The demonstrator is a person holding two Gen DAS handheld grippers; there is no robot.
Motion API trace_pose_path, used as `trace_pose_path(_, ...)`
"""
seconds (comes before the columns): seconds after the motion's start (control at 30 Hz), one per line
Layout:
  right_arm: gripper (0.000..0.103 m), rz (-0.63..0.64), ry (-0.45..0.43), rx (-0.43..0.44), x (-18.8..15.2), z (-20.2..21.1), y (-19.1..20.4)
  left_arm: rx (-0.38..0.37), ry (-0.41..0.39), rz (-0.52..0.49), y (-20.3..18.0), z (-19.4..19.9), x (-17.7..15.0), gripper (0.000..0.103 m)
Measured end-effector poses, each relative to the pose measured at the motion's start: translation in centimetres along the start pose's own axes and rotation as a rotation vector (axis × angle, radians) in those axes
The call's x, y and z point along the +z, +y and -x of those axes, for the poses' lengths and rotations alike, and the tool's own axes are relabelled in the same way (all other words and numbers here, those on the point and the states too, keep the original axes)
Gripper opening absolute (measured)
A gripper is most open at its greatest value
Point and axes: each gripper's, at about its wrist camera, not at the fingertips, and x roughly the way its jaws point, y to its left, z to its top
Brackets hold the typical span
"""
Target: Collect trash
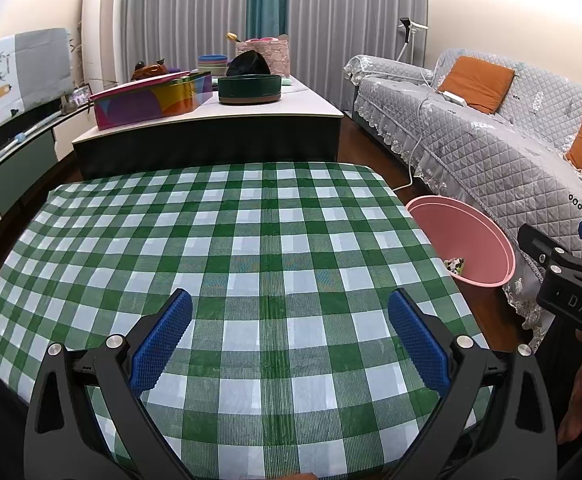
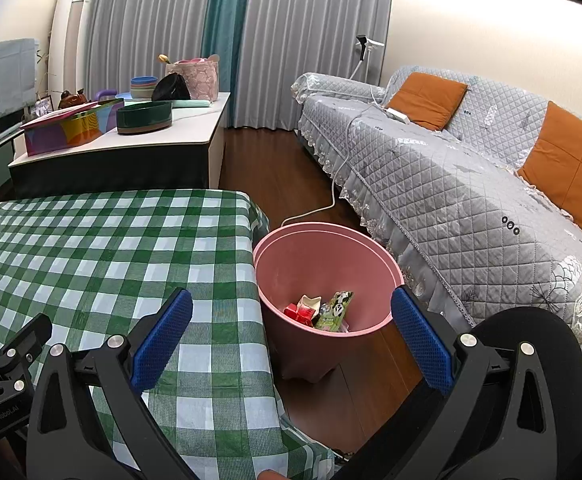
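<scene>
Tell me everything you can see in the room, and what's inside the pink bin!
Table: one, green and white check cloth, nearest the cameras.
Bin: one, pink, on the floor between table and sofa.
Trash: several pieces, a red one, a white one and a green wrapper, at the bottom of the bin.
Sofa: one, grey quilted cover, on the right.
Cushions: two, orange, against the sofa back.
Low cabinet: one, dark with a pale top, beyond the table.
Box: one, multicoloured, on the cabinet.
Round tray: one, dark green, on the cabinet.
Curtains: grey with a teal strip, back wall.
Left claw: open, above the table.
Right claw: open, by the bin.
</scene>
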Motion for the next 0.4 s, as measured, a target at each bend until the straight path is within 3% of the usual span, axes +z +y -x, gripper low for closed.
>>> trace_pose_path(0.4,0.098,0.0,0.0,0.0,0.01,0.02,0.0,-0.007,0.008,-0.004,0.02,-0.3,0.0,0.095)
